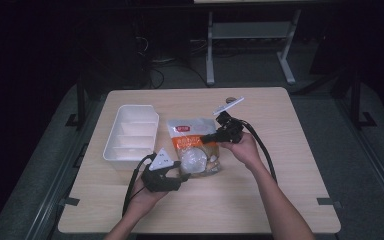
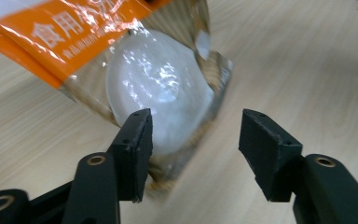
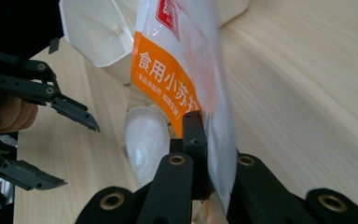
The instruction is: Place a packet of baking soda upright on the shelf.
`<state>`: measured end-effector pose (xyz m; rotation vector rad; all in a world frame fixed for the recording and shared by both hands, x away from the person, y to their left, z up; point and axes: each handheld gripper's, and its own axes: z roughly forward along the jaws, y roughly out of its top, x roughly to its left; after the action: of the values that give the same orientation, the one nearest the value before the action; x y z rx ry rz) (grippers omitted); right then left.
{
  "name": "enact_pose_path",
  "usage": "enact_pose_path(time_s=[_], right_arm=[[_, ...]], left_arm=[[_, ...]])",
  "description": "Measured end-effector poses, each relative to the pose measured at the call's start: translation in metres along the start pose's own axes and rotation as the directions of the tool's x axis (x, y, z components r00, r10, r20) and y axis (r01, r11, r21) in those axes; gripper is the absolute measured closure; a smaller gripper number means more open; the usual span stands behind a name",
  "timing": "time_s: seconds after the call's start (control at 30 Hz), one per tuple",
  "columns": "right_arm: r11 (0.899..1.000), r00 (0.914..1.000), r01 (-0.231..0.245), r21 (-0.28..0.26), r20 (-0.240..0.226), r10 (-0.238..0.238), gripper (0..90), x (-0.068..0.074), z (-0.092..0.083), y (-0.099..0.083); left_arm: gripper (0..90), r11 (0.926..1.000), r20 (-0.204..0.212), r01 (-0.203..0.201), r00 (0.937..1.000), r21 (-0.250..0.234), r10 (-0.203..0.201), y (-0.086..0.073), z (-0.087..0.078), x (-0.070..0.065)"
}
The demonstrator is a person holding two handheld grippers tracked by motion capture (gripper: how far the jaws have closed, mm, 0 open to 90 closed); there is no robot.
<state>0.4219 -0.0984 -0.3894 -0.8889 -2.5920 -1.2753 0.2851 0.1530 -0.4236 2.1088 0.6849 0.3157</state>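
Orange-labelled pouch is pinched at its edge by my right gripper, my left gripper gapes empty beside it, and the white tray waits unfilled.

The bag has an orange band with big white Chinese words, 食用小苏打. Smaller white words sit under them, too tiny to read. A red patch near the bag's top has white marks, too blurry to read.

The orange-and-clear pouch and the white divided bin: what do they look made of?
The orange-and-clear pouch looks like thin glossy plastic film: it crinkles, throws glints and shows a white powdery lump through its clear part. The white divided bin seems rigid moulded plastic with a smooth, matte finish and thin partition walls.
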Motion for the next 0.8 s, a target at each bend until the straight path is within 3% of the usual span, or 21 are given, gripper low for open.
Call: enact_pose_path(time_s=[0.33,0.6,0.8], right_arm=[[0.997,0.9958,0.064,-0.033,0.068,-0.062,89.6,0.016,-0.031,0.003],[0.996,0.9902,0.064,-0.063,0.128,-0.056,89.7,0.017,-0.048,0.005],[0.994,0.9904,0.061,-0.086,0.129,-0.049,89.7,0.019,-0.051,0.012]], left_arm=[[26.8,0.9983,0.042,-0.059,0.9974,0.004,0.058,-0.010,-0.008,-0.016],[20.7,0.9959,0.052,-0.089,0.9947,0.015,0.088,-0.022,-0.015,-0.021],[20.3,0.9948,0.055,-0.101,0.9935,0.015,0.100,-0.028,-0.017,-0.019]])
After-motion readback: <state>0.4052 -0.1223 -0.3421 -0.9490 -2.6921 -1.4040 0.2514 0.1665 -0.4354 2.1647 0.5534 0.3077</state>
